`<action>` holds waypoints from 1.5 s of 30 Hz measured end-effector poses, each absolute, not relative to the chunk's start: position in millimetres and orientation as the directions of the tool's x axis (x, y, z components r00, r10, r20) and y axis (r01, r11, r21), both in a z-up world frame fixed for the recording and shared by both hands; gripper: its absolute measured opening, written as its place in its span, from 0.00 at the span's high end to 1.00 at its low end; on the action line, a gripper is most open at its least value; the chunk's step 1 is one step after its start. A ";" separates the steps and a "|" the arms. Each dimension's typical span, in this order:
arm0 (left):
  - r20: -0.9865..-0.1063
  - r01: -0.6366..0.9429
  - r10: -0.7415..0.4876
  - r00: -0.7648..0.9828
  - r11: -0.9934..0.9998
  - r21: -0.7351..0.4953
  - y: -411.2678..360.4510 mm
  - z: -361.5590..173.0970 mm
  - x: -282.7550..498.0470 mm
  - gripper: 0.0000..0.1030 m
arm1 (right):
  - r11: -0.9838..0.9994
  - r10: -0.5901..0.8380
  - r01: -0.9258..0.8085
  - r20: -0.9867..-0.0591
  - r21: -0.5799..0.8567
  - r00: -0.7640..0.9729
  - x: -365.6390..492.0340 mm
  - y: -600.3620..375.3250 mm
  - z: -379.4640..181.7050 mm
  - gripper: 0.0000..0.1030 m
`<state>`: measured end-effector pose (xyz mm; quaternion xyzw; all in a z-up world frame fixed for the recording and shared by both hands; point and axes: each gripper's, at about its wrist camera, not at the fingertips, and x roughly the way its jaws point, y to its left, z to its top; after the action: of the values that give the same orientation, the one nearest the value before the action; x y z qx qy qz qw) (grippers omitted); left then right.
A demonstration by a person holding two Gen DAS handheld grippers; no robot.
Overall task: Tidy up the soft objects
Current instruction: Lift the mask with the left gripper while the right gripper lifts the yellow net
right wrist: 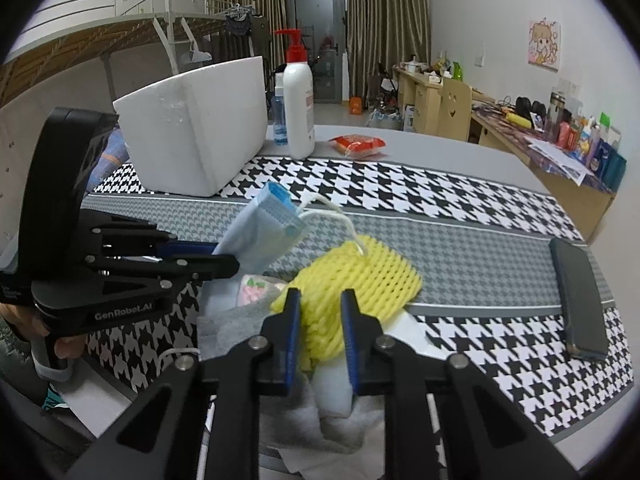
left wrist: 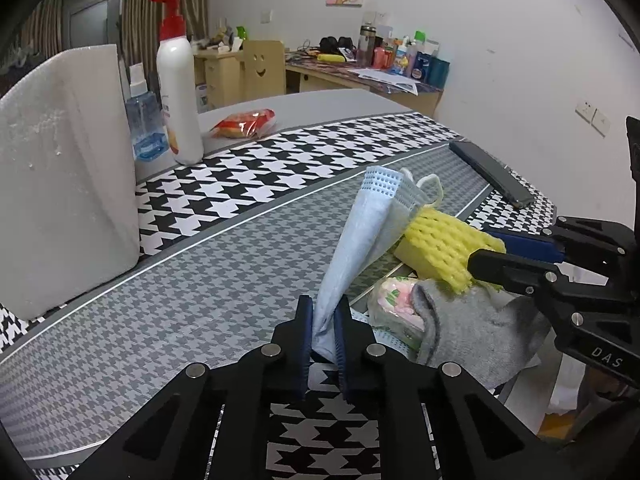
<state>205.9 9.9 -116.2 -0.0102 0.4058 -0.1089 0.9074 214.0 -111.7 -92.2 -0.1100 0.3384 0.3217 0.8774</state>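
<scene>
My left gripper (left wrist: pixel 323 307) is shut on a light blue face mask (left wrist: pixel 368 232) and holds it up above the table; the mask also shows in the right wrist view (right wrist: pixel 260 236), pinched by the left gripper (right wrist: pixel 228 258). My right gripper (right wrist: pixel 320 300) is closed around a yellow foam net sleeve (right wrist: pixel 360 284), also in the left wrist view (left wrist: pixel 444 244). Under them lie a grey sock (left wrist: pixel 472 332), a pink-and-white packet (left wrist: pixel 394 304) and a white foam piece (right wrist: pixel 332 384).
A white foam box (right wrist: pixel 196 124) stands at the back left on the houndstooth cloth (right wrist: pixel 400 200). Beside it stand a white pump bottle (right wrist: pixel 298 108) and a blue bottle (right wrist: pixel 279 120). A red snack bag (right wrist: pixel 358 145) and a dark phone (right wrist: pixel 580 300) also lie there.
</scene>
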 end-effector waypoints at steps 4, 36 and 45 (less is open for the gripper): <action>-0.724 0.188 -0.208 0.658 0.976 -0.110 10.4 -111.9 202.2 0.92 | 0.772 0.482 -0.635 -0.660 0.008 0.577 210.3 -111.9 -87.9 0.81; -0.572 0.084 -0.131 0.810 0.991 -0.108 24.2 -41.1 149.7 0.94 | 0.755 0.570 -0.654 -0.546 0.052 0.614 190.5 -123.2 -49.5 0.84; -0.532 0.047 -0.095 0.841 0.994 -0.103 31.4 -29.6 138.0 0.94 | 0.753 0.580 -0.656 -0.519 0.047 0.628 182.3 -129.0 -42.8 0.83</action>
<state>138.0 31.4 -29.6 -0.0429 0.2790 -0.0372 0.9586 182.3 -129.0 -42.8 -0.0736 0.2607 0.3436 0.8992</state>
